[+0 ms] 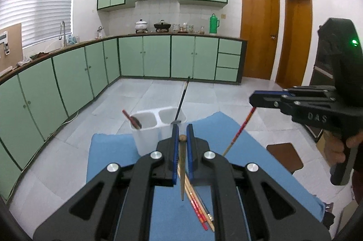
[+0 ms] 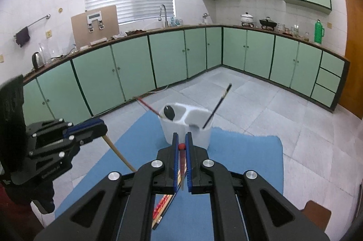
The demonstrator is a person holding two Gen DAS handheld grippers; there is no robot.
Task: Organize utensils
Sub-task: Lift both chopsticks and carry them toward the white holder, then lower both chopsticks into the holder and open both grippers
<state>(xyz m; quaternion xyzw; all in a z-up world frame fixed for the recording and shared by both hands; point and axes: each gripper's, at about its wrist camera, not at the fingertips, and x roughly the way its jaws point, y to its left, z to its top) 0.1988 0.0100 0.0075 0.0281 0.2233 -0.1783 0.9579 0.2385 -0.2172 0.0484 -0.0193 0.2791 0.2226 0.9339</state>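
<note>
Left gripper (image 1: 181, 139) grips wooden chopstick (image 1: 182, 164) | right gripper (image 2: 181, 145) grips red chopstick (image 2: 182, 164)

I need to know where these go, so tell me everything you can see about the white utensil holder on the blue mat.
The white plastic utensil holder stands upright at the far edge of the blue mat. It is a rounded-corner tub, open on top, split by a wall into two compartments. The left compartment holds a dark spoon with a red handle leaning out leftward; the right holds a thin black chopstick leaning right. Neither gripper touches it.
</note>
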